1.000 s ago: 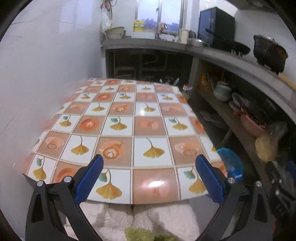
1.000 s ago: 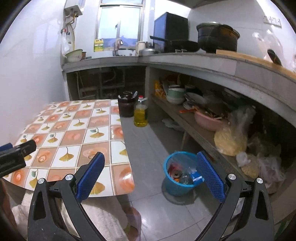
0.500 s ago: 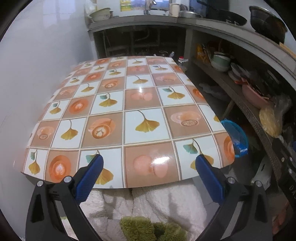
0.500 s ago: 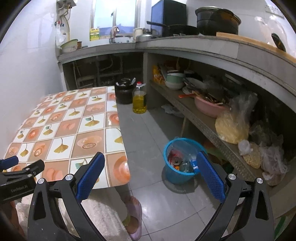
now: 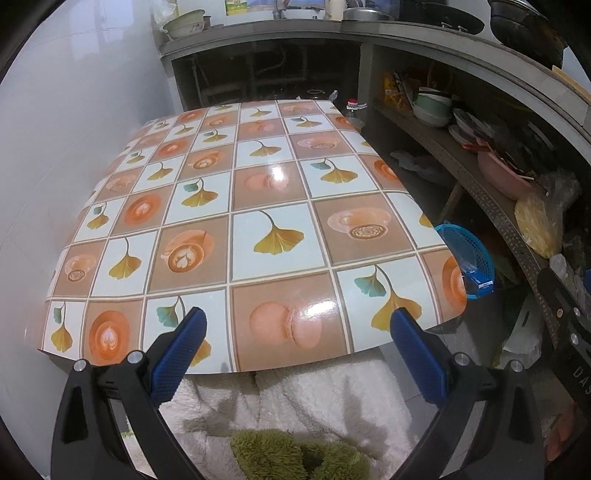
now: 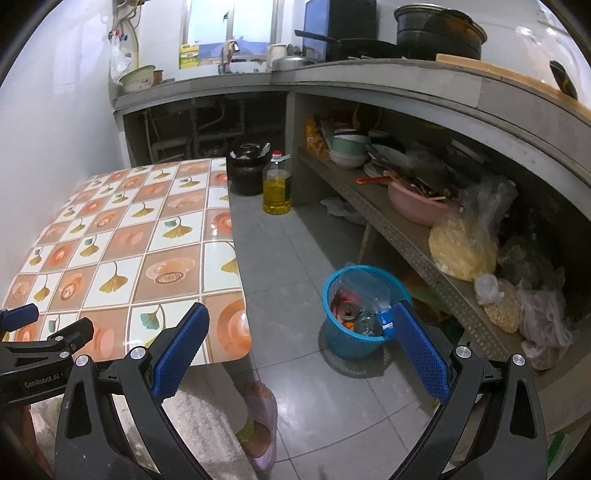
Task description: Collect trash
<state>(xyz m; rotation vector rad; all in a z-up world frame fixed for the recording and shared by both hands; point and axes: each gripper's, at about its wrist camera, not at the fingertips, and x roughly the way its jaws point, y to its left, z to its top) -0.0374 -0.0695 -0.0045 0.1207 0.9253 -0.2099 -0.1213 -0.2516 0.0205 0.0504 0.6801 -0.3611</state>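
Patterned table (image 5: pixel 258 206), grey floor (image 6: pixel 317 243), perhaps window (image 6: pixel 229 22)

Basket (image 6: pixel 360 334) on the floor right of the table (image 6: pixel 122 254), oil bottle (image 6: pixel 277 192) behind.

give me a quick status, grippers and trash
Left gripper open, empty. Right gripper open, empty. Blue bin on floor holds trash. Table bare, nothing in the way.
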